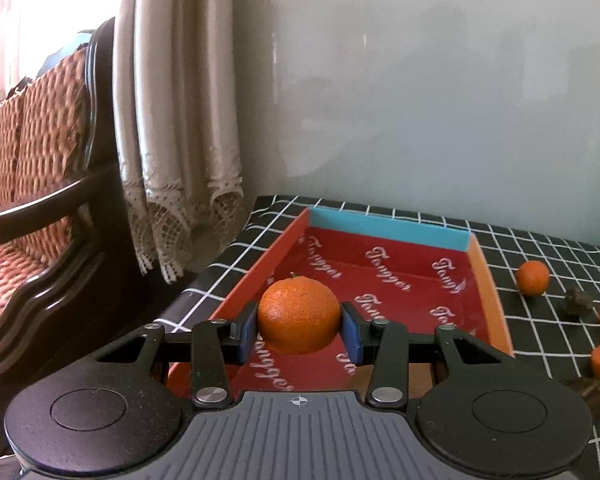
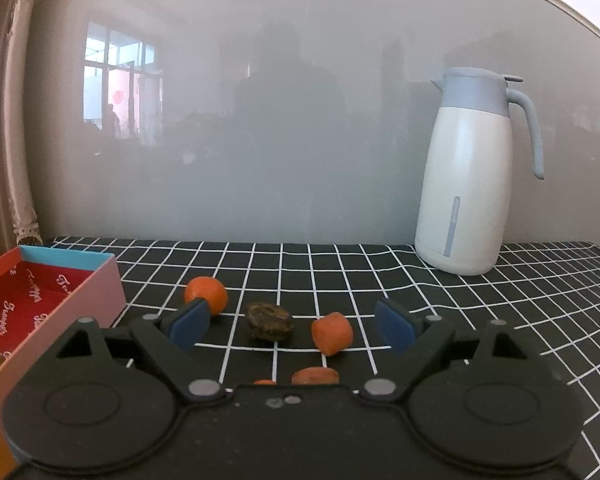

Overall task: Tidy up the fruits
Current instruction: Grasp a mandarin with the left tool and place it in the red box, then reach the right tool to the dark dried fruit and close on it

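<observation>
Mandarin (image 1: 299, 314) | stem up | clamped in left tongs (image 1: 299, 332) | above box (image 1: 384, 264)

Daylight pours in from the window (image 1: 4, 40) at far left, blown out to white; the glossy wall (image 2: 300, 140) reflects a bright window and dim shapes; colours look hazy; fisheye bending curves the curtain (image 1: 172, 120) and tabletop (image 2: 500, 320) grid toward the edges; corners vignette.

Surface: black grid tablecloth (image 2: 340, 264)
On it: red box (image 2: 80, 300), mandarin (image 2: 206, 290), carrot pieces (image 2: 332, 333), dark lump (image 2: 270, 321), jug (image 2: 466, 184)
</observation>
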Motion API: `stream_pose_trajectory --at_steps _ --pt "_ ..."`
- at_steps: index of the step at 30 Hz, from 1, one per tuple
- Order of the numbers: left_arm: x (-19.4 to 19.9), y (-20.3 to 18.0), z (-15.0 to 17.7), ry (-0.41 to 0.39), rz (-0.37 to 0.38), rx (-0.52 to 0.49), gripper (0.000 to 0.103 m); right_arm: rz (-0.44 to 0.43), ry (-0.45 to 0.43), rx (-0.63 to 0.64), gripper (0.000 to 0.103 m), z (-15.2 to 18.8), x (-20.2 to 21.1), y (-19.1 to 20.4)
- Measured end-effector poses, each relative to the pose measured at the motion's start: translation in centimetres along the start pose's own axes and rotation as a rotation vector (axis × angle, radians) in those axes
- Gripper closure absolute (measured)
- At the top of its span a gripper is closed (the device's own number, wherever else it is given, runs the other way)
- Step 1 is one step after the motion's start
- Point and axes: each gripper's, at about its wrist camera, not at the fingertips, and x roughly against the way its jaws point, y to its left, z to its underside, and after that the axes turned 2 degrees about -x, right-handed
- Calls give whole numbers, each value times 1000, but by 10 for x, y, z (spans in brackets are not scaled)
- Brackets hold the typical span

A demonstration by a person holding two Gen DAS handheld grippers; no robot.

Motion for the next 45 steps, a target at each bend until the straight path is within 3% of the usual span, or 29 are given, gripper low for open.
stream_pose_trajectory --at_steps 4,7,13,17,21,26,35,41,45 --pt "5 0 0 -7 -12 -20 58 -1 -10 -4 11 1 3 2" --pt "12 -4 1 -24 -16 -28 36 1 -20 2 11 0 6 2" --pt "20 -14 0 -42 13 -36 33 34 -37 0 10 -2 12 -14" --pt "29 -26 0 -68 27 -49 22 36 -41 -7 10 -2 18 -27" --pt "33 -38 0 -79 46 -61 21 10 -45 20 10 1 25 -28" --pt "35 -49 1 -86 49 -75 21 -108 -38 79 11 6 34 -16" --pt "44 -42 6 -91 14 -73 20 -246 -18 213 12 16 46 18" --pt "49 -27 8 -96 -17 -62 20 -330 41 236 23 21 45 38" --pt "50 -18 7 -102 -24 -55 20 -335 86 239 27 26 40 47"
